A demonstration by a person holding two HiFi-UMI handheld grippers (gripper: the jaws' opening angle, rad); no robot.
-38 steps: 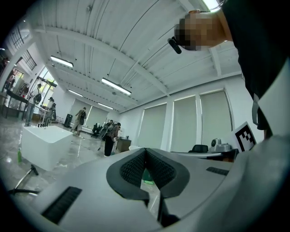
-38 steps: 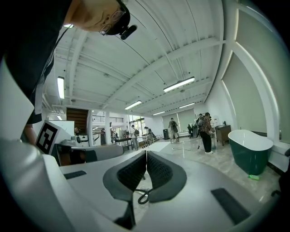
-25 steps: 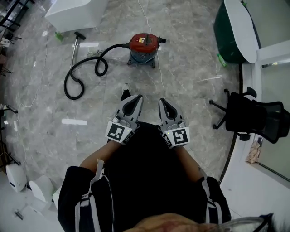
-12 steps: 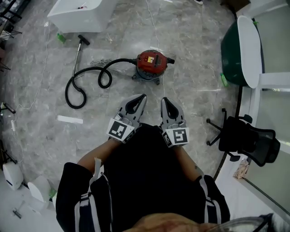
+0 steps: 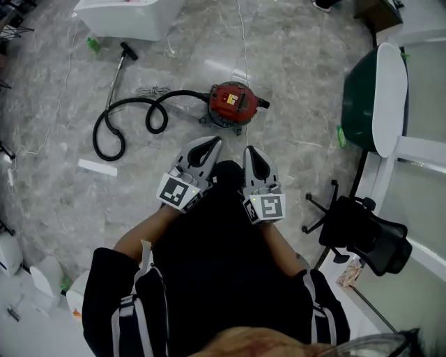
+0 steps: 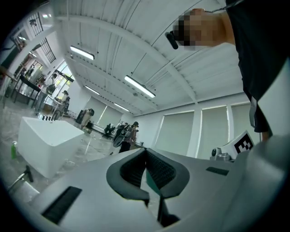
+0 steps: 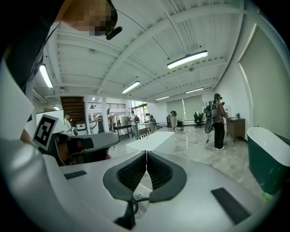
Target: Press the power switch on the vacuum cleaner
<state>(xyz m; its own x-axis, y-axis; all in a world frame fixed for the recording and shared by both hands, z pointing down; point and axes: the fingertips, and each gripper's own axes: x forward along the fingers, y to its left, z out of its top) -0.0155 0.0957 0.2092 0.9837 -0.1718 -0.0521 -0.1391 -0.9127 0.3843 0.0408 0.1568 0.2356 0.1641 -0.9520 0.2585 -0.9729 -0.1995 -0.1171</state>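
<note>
A red canister vacuum cleaner [image 5: 233,104] stands on the marble floor in the head view. Its black hose [image 5: 125,122] loops away to the left and ends at a wand [image 5: 117,70]. My left gripper [image 5: 213,141] and right gripper [image 5: 248,150] are held side by side in front of my body. Both point toward the vacuum and stop a short way from it. The left gripper [image 6: 146,153] has its ribbed pads pressed together with nothing between them. The right gripper [image 7: 146,155] is the same. Neither gripper view shows the vacuum; both look out across the room.
A white box [image 5: 122,17] stands at the far left. A green and white rounded tub [image 5: 376,94] is at the right, with a black office chair [image 5: 359,233] nearer to me. A white cable [image 5: 242,35] crosses the floor behind the vacuum. A person [image 7: 218,120] stands in the distance.
The vacuum cleaner now lies nearer to the grippers' tips than a second ago, as the person has stepped toward it. Both grippers have stayed shut and side by side.
</note>
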